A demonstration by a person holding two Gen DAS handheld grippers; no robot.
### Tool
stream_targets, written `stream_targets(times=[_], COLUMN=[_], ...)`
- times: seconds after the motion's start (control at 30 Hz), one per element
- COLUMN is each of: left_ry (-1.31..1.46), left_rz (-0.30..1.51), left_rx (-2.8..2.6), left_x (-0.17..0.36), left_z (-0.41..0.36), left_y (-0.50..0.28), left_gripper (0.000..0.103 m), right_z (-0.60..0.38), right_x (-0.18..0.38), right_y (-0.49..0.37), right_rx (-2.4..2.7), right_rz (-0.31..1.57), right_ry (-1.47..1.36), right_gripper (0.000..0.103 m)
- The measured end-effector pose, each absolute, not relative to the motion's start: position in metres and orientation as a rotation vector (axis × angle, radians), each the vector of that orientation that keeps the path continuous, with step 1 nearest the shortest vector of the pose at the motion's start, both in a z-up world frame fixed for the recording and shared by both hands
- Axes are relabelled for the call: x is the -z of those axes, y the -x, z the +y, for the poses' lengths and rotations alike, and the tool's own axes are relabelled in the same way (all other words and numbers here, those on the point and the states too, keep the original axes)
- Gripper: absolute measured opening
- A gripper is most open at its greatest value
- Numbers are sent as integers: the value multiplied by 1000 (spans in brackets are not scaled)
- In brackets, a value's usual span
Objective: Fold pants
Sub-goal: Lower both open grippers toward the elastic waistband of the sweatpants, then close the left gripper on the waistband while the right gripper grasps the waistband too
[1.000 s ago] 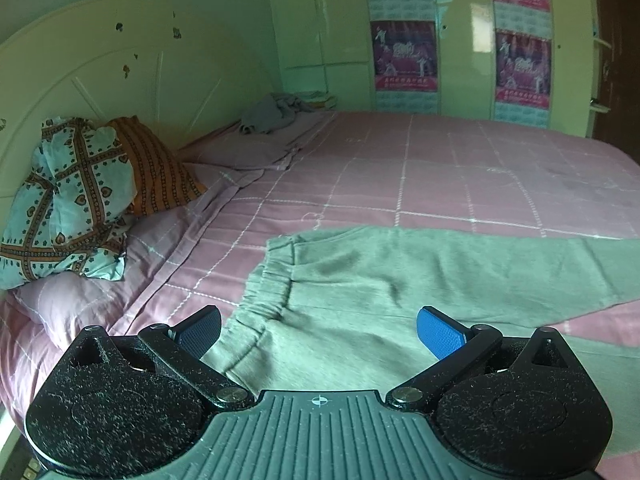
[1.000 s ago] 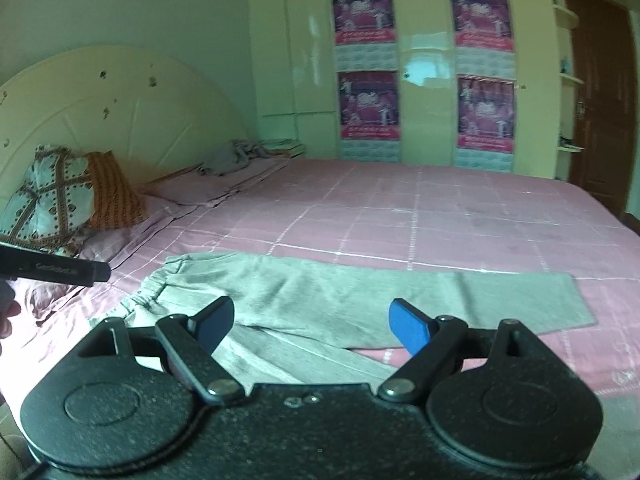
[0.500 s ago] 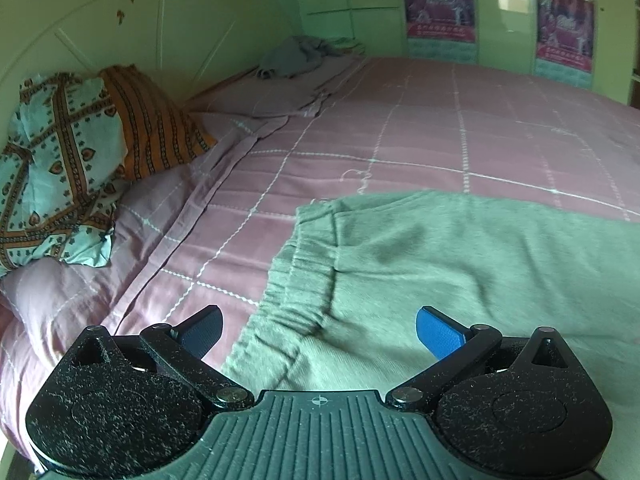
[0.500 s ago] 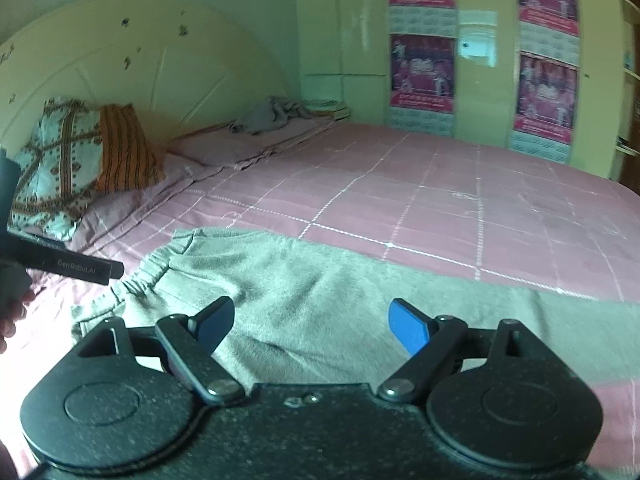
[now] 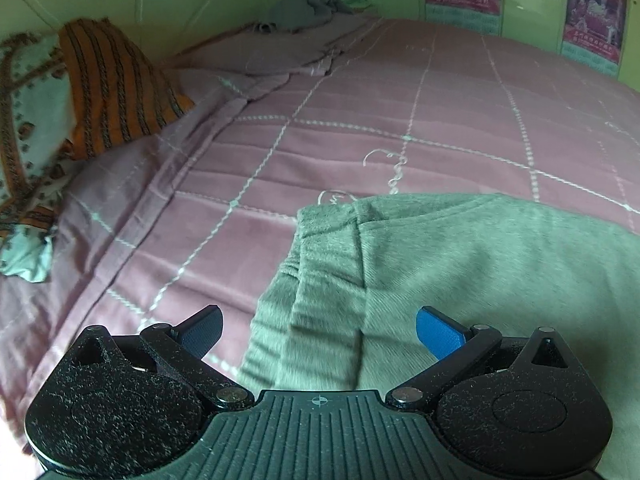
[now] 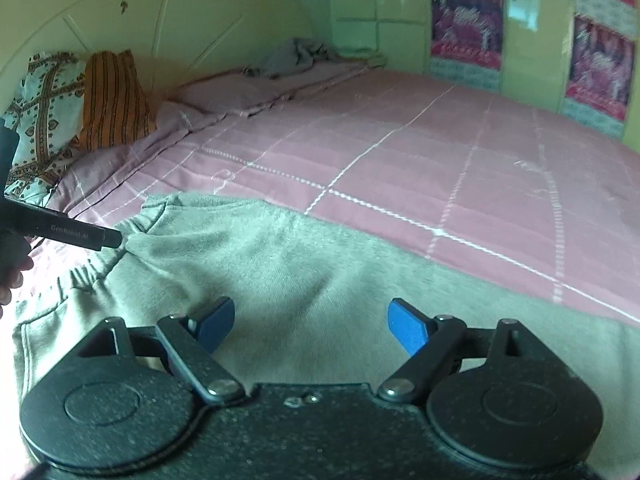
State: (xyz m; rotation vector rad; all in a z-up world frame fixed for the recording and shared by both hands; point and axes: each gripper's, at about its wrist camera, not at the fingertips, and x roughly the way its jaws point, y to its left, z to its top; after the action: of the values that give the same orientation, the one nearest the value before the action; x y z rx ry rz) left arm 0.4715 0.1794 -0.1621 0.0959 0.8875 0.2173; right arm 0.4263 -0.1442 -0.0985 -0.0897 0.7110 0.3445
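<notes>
Grey-green pants (image 5: 460, 264) lie flat on the pink checked bedspread (image 5: 360, 112), with the elastic waistband (image 5: 316, 280) toward the left. My left gripper (image 5: 319, 334) is open and empty, low over the waistband. My right gripper (image 6: 310, 326) is open and empty, low over the pants (image 6: 280, 264) further along. The left gripper's body (image 6: 60, 232) shows at the left of the right wrist view, over the waistband.
Patterned pillows (image 5: 80, 92) lean on the headboard at the left. A crumpled grey cloth (image 5: 300, 10) lies at the far head of the bed. Posters (image 6: 466, 26) hang on the wardrobe doors behind the bed (image 6: 440, 152).
Both grippers have moved forward and down toward the pants, which now fill more of each view. Both have stayed open.
</notes>
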Motion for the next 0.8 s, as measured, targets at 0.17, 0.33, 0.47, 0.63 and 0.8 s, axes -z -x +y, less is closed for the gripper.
stream_targets(times=[0.17,0.33,0.47,0.63,0.8], left_ry=[18,10,-2,-16,-55], left_rz=[945,974,962,930,916], left_rx=[-191,-161,-125,-112,-116], left_x=[187,209,216,217,211], left_z=[202,207,201,195,180], left_y=[-505,-528,-535,-527,-522], left_gripper=[84,84,71,54,30], right_z=[-138,-138,-138,-136,-127], right_x=[117,130,135,150,156], right_y=[-474,-513,-542,-575,-561], right_rx=[-358,-372,-397,-377,-442], right_rz=[748,774,798,856,881], right_ry=[132,151,184,214,246], right_gripper=[84,84,84,82,6])
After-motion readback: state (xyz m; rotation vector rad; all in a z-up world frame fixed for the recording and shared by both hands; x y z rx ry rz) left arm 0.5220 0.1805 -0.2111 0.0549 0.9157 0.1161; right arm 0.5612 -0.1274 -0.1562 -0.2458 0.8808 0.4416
